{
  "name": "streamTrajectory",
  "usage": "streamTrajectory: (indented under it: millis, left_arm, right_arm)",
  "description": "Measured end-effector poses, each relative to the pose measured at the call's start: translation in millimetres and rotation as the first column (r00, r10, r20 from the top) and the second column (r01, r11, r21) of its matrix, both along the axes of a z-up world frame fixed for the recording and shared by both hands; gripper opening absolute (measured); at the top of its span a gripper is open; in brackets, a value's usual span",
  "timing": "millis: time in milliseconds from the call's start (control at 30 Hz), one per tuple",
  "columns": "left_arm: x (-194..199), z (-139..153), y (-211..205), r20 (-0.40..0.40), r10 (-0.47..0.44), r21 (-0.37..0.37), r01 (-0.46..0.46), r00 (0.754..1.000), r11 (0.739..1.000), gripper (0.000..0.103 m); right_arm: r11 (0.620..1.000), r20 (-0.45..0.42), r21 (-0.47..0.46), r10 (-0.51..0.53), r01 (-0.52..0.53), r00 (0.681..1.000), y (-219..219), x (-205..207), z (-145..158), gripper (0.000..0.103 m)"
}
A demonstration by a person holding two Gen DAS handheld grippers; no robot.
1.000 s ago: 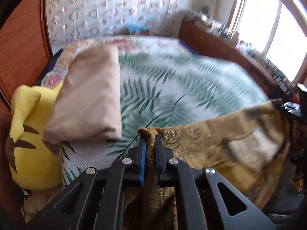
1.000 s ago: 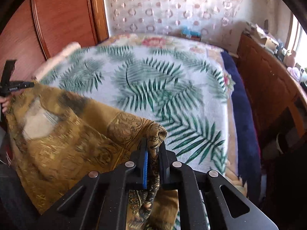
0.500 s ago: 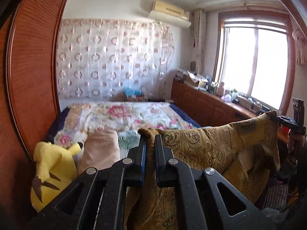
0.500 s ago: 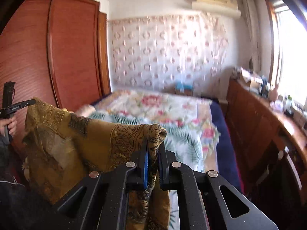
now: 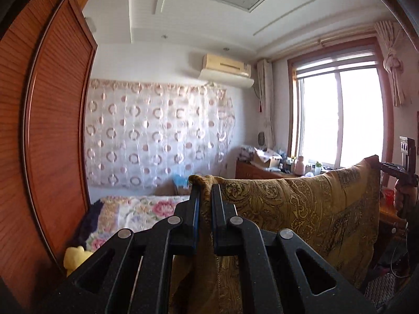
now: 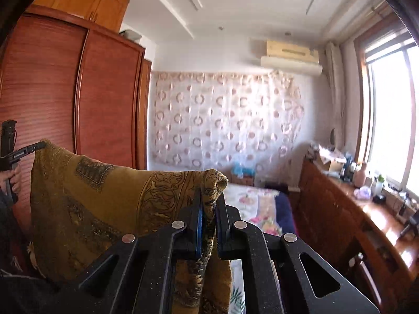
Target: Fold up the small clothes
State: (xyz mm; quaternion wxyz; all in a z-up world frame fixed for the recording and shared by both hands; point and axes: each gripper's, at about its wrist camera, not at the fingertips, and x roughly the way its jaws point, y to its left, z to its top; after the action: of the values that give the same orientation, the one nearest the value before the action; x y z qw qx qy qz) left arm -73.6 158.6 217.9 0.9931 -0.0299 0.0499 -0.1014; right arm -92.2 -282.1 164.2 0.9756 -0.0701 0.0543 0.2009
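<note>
Left gripper [image 5: 205,204] and right gripper [image 6: 208,209] jaws each clamp a top corner of gold garment [image 5: 301,214], hanging between them, spread flat for folding.

**Colours and patterns on record**

Garment [image 5: 301,209]: mustard-gold with dark ornate scrollwork and rectangular motifs. Left gripper [image 5: 205,198] and right gripper [image 6: 208,204]: black, blue-lined inner faces. Bedspread [image 5: 146,209]: white with pink flowers, navy at its edge. Wall curtain [image 5: 157,136]: sheer white with pinkish-brown rings. Wardrobe [image 6: 78,99]: reddish-brown ribbed wood. Plush toy [image 5: 74,257]: yellow. Air conditioner [image 5: 226,69]: cream and tan.
</note>
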Motion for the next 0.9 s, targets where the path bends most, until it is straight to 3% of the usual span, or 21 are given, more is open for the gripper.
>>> streamTrajectory:
  millis: [133, 267, 600, 767, 900]
  left_arm:
    - [7.2, 19.7, 4.2, 0.044, 0.027, 0.017, -0.028, 0.999, 0.999, 0.008]
    - [44.4, 10.5, 6.4, 0.019, 0.095, 0.072, -0.096, 0.995, 0.993, 0.008]
    - [166.1, -82.2, 20.1, -0.173, 0.121, 0.101, -0.105, 0.977, 0.989, 0.008]
    - [225.9, -130.1, 21.7, -0.293, 0.14, 0.115, -0.11, 0.946, 0.987, 0.008]
    - [256.2, -157.2, 18.5, -0.354, 0.159, 0.126, -0.122, 0.921, 0.985, 0.008]
  right_arm:
    - [1.0, 0.052, 0.001, -0.003, 0.003, 0.999, 0.6, -8.0, 19.4, 0.007]
    - [1.0, 0.038, 0.009, 0.002, -0.002, 0.999, 8.4, 15.9, 16.8, 0.007]
    - [0.998, -0.173, -0.053, -0.043, 0.034, 0.984, 34.2, 169.1, -52.1, 0.007]
    - [0.993, -0.293, -0.101, -0.086, 0.058, 0.952, 54.6, 242.9, -86.5, 0.007]
    - [0.991, -0.354, -0.116, -0.104, 0.067, 0.929, 73.6, 274.6, -86.4, 0.007]
